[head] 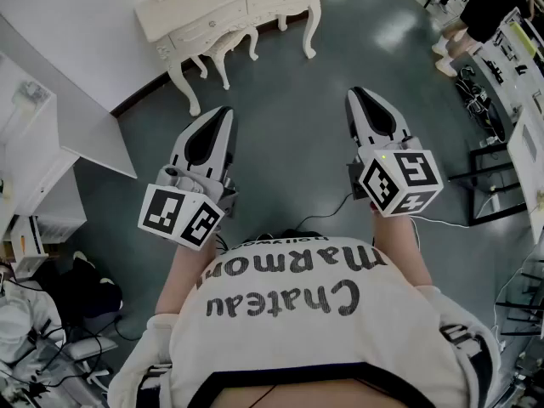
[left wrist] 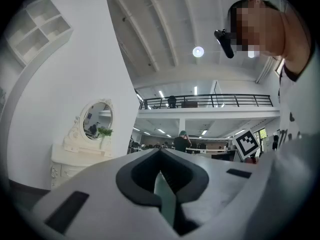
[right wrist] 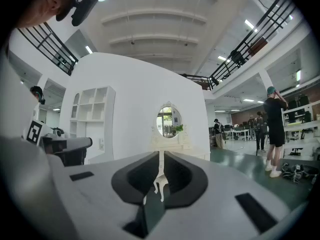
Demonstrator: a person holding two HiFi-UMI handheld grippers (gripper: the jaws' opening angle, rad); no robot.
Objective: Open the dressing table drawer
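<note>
- While both tools are held just ahead of the person's white shirt (head: 314,313) at the bottom of the head view, nothing is grasped. The left gripper (head: 223,114) is clenched with its tips together, and the right gripper (head: 357,93) is closed down to a hairline slit with nothing in it.
- Bare dark floor (head: 289,172) is seen at mid-frame between the jaws and the furniture, so the step in hand is judged to be the approach, and the opening itself is judged not yet begun.
- The dressing table (head: 229,7) is found at the upper left of the head view, against a white partition wall (head: 76,83) and well apart from both grippers. Its drawer fronts (head: 211,29) appear closed, though any handle is too small to be made out.
- A stool (head: 231,51) seems to be tucked between the table legs, and it should be kept clear of as the table is neared.
- In the right gripper view the table and its oval mirror (right wrist: 168,121) are framed dead centre beyond the jaws, so that gripper is judged the better placed. Its jaws should be released before the handle is reached, the handle taken squarely, and the pull made level and straight out.
- A bystander (head: 476,11) is seen at the far upper right, off the likely path.
</note>
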